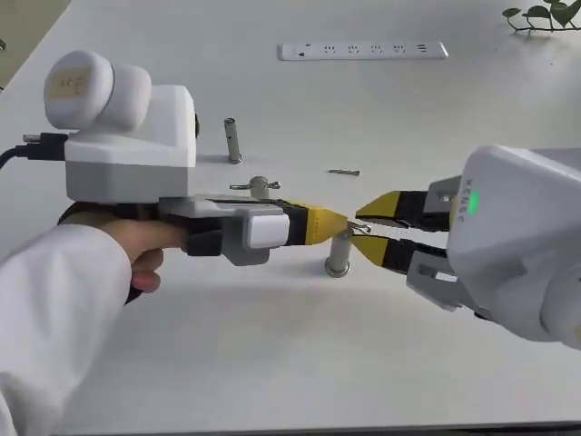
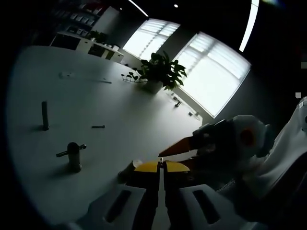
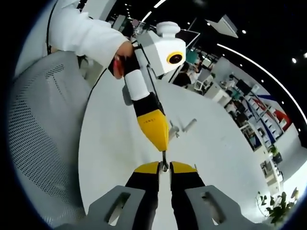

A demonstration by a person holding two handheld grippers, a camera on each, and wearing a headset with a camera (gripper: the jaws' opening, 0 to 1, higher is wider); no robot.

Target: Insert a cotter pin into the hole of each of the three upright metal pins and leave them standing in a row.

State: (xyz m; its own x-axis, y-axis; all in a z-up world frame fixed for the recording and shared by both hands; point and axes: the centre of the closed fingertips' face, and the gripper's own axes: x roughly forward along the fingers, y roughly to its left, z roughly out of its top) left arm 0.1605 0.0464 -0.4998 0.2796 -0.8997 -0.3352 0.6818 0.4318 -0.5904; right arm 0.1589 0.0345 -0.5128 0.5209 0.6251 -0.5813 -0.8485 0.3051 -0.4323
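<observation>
Near the table's front an upright metal pin [image 1: 339, 256] stands between the two grippers. My left gripper [image 1: 343, 224] comes in from the left, its yellow tips shut at the pin's top and hiding it. My right gripper [image 1: 361, 227] faces it, shut on a small cotter pin [image 1: 361, 229] that points at the pin's top. In the right gripper view the cotter pin [image 3: 164, 160] runs from my shut jaws to the left gripper's tip [image 3: 163, 146]. Behind stand a metal pin with a cotter pin through it [image 1: 260, 186] and a bare upright pin [image 1: 232, 139].
A loose cotter pin [image 1: 344, 172] lies on the white table behind the grippers. A white power strip [image 1: 363, 51] lies at the far edge, with plant leaves [image 1: 545, 14] at the far right. A person's white sleeve [image 1: 54, 309] holds the left gripper.
</observation>
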